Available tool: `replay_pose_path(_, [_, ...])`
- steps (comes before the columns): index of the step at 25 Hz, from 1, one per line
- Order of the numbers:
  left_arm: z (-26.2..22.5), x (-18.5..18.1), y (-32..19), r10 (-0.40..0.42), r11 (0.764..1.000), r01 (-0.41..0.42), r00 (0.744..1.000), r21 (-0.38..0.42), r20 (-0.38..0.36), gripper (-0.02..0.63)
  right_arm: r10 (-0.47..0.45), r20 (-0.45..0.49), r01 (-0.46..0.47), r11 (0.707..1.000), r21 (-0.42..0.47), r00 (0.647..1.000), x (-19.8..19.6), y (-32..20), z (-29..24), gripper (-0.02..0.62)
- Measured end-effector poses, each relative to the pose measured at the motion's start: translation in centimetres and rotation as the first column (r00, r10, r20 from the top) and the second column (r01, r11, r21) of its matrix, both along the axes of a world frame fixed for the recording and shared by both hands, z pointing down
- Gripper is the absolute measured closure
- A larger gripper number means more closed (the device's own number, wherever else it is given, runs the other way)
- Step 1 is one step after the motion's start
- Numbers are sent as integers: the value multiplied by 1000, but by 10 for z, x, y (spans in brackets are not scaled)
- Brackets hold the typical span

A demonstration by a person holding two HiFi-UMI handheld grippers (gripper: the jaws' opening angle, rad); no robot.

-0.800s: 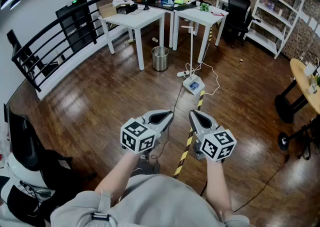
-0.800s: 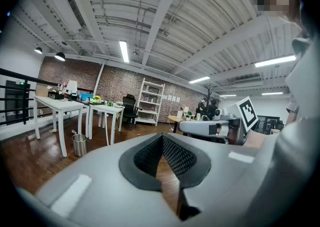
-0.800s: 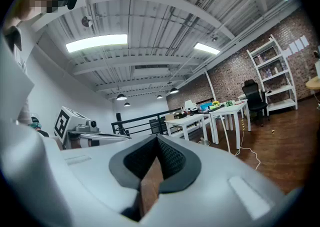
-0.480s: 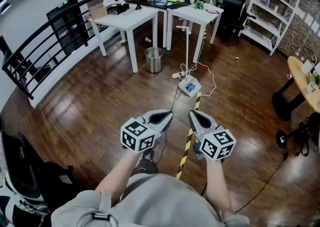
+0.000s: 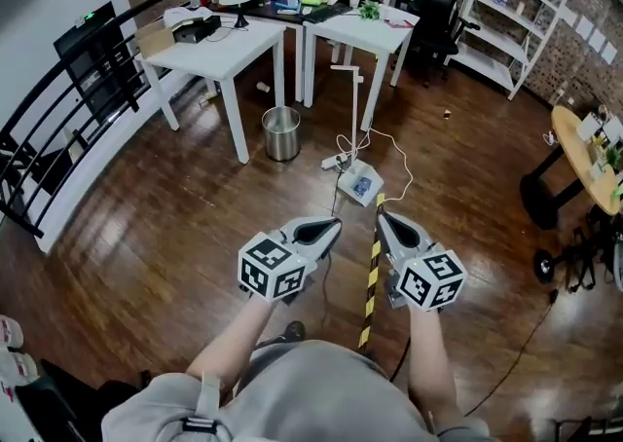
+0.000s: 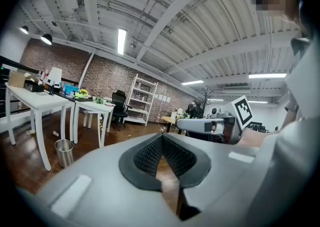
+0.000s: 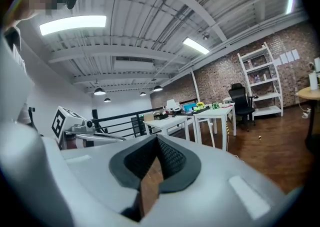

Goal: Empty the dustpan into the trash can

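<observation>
Two hand-held grippers are out in front of the person, and neither carries anything. The left gripper (image 5: pixel 329 227) has its black ribbed pads (image 6: pixel 150 153) pressed together at the tip, with only floor showing beyond them. The right gripper (image 5: pixel 385 220) is likewise closed on nothing. The small round brushed-steel trash can (image 5: pixel 281 133) stands on the dark wooden floor (image 5: pixel 165 226), well ahead and slightly left, just beside a leg of the white square table (image 5: pixel 209 49). No dustpan shows in any view, so where it lies cannot be told. The task looks barely begun, and the step in hand is probably to walk up and find the dustpan.

Doing that well likely means stepping clear of the white cable (image 5: pixel 404 163) and the white flat box (image 5: pixel 361 183) that lie between the person and the trash can, and of the yellow-and-black striped strip (image 5: pixel 370 284). The jaws should open only once the dustpan's handle is lined up. The pan should then be carried level, since the can's mouth looks narrow and sits close to the table, so a slow tip from the open side would suit.

Both forearms (image 5: pixel 238 338) reach forward roughly parallel. The grippers sit near each other but apart, noses angled a little downward and converging slightly, with their marker cubes (image 5: pixel 271 268) toward the body.
</observation>
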State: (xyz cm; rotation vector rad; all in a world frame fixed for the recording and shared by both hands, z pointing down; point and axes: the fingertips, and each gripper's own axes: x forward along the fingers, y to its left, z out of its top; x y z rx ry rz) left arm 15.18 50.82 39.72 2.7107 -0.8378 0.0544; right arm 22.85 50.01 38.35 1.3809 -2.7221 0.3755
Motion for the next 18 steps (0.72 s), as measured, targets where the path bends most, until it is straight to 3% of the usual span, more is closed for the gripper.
replay_pose_path(9, [17, -4, -131, 12, 1000, -12, 1000, -24, -16, 600, 44, -32, -45, 998, -32, 999, 13, -126, 14, 594])
replay_pose_path(18, [31, 41, -263, -75, 996, 76, 997, -37, 21, 600, -61, -1, 61, 998, -16, 998, 57, -278, 22, 594])
